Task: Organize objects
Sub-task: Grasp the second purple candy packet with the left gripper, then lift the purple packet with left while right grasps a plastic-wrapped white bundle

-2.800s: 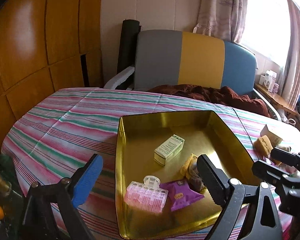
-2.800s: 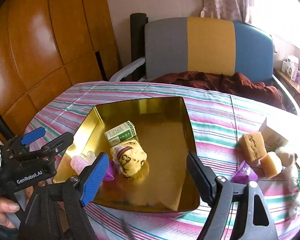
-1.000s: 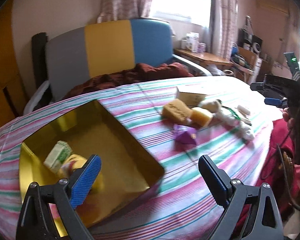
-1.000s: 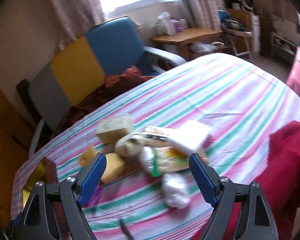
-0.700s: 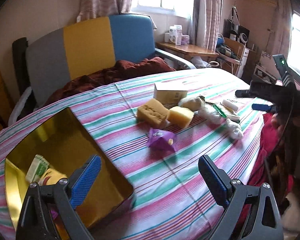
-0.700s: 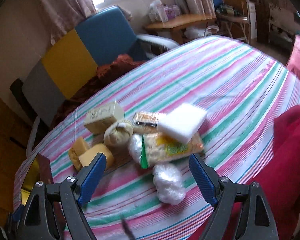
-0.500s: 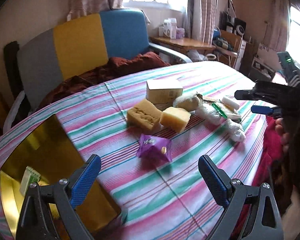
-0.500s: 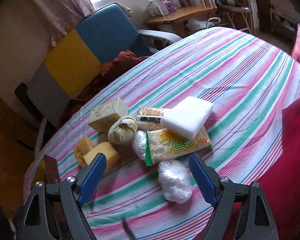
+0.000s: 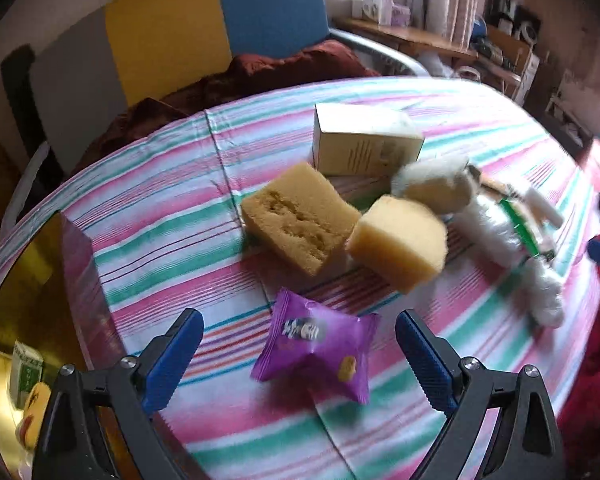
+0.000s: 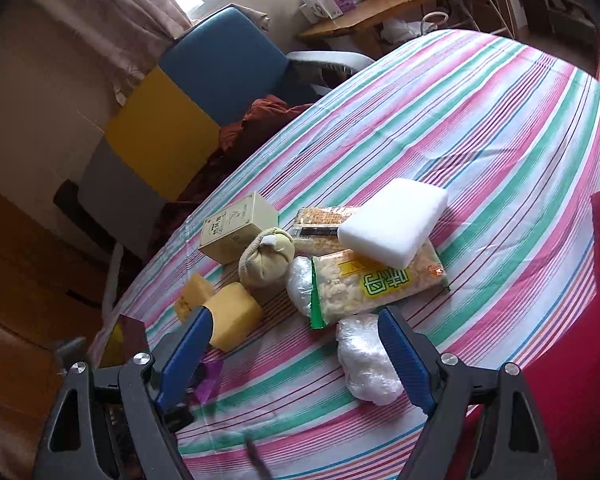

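1. Purple snack packet (image 9: pixel 315 343) lies on the striped tablecloth (image 9: pixel 160 216) in the left wrist view, low between the spread blue fingers of the left gripper (image 9: pixel 298 360), which grips nothing.
2. Behind the packet sit a brown sponge (image 9: pixel 300 222) and a yellow sponge (image 9: pixel 398 242), touching each other; a cream carton (image 9: pixel 364 146) stands just behind them, and a beige sock ball (image 9: pixel 434 186) is beside the carton.
3. A gold tray (image 9: pixel 24 280) sits at the left edge, holding a small green box (image 9: pixel 26 370) and a yellow plush item (image 9: pixel 32 416), only partly seen.
4. A multicoloured chair (image 9: pixel 172 36) with a maroon cloth (image 9: pixel 260 76) stands beyond the table.
5. In the right wrist view the right gripper (image 10: pixel 294 354) hangs wide apart above the cloth, holding nothing.
6. A noodle packet (image 10: pixel 376 280) lies ahead of it, with a white sponge (image 10: pixel 394 222) resting on top and a second snack packet (image 10: pixel 320 224) partly under that.
7. A clear plastic bundle (image 10: pixel 366 360) lies just beside the right finger; another (image 10: pixel 300 280) touches the noodle packet's left edge.
8. The purple packet (image 10: pixel 208 376) peeks out behind the left finger.
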Motion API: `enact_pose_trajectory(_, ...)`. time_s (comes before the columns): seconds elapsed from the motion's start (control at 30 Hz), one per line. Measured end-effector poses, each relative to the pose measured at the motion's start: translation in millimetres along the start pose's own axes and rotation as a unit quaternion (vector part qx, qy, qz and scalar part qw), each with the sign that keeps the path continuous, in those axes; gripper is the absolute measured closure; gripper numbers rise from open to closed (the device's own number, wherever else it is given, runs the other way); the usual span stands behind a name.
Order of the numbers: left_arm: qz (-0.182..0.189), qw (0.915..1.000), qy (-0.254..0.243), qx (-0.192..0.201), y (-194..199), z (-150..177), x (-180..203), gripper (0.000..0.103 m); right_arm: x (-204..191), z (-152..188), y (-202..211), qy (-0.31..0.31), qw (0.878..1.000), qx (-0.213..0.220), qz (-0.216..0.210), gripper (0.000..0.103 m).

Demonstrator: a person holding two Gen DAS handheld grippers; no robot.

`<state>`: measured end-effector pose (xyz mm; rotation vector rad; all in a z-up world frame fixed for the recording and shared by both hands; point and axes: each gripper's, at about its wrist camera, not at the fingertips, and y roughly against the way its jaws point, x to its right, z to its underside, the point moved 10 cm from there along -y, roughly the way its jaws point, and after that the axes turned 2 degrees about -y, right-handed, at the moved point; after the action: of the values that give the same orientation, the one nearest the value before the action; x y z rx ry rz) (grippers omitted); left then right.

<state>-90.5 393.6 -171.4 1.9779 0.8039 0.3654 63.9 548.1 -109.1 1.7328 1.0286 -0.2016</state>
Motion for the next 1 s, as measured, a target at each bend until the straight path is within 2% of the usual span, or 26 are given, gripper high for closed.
enact_pose_trajectory(0.07, -0.002, 0.9998, 0.007, -0.017, -11.2, 7.2, -0.6, 0.012, -0.3, 0.3, -1.5, -0.005, 1.000, -0.004, -0.008, 0.017)
enact_pose_trajectory(0.13, 0.015, 0.9994, 0.011, -0.030, -19.0, 16.2, 2.8, 0.030, -0.5, 0.1, -2.6, -0.008, 1.000, -0.006, -0.013, 0.017)
enact_pose_trajectory(0.17, 0.016, 0.9995, 0.011, -0.025, -19.3, 17.8, 3.3, 0.031, -0.4, 0.1, -3.5, -0.009, 1.000, -0.008, -0.013, 0.017)
enact_pose_trajectory(0.23, 0.021, 0.9997, 0.005, -0.009, -14.9, 18.2, 7.1, 0.044, 0.2, 0.3, -4.4, -0.010, 1.000, -0.011, -0.009, 0.017)
enact_pose_trajectory(0.3, 0.024, 0.9997, -0.003, 0.000, -10.3, 19.5, 12.5, 0.051, 2.2, 1.0, -7.6, -0.011, 1.000, -0.018, 0.003, 0.017)
enact_pose_trajectory(0.47, 0.029, 0.9993, -0.005, 0.022, -0.2, 31.0, 14.9, 0.058, 8.2, 6.9, -19.5, -0.011, 0.997, -0.056, 0.045, 0.017)
enact_pose_trajectory(0.7, 0.079, 0.9960, 0.003, 0.040, 17.3, 51.8, 20.0, 0.058, 22.2, 21.9, -45.7, -0.014, 0.984, -0.139, 0.112, 0.017)
enact_pose_trajectory(0.8, 0.113, 0.9924, 0.010, 0.046, 25.6, 60.4, 24.0, 0.058, 27.6, 27.4, -54.2, -0.011, 0.976, -0.168, 0.135, 0.017)
enact_pose_trajectory(0.87, 0.128, 0.9906, 0.001, 0.048, 27.2, 61.8, 30.8, 0.058, 30.3, 30.8, -59.3, -0.009, 0.972, -0.186, 0.145, 0.017)
enact_pose_trajectory(1.0, 0.130, 0.9903, -0.008, 0.049, 28.9, 68.5, 35.6, 0.058, 35.1, 35.3, -64.4, -0.015, 0.967, -0.208, 0.149, 0.017)
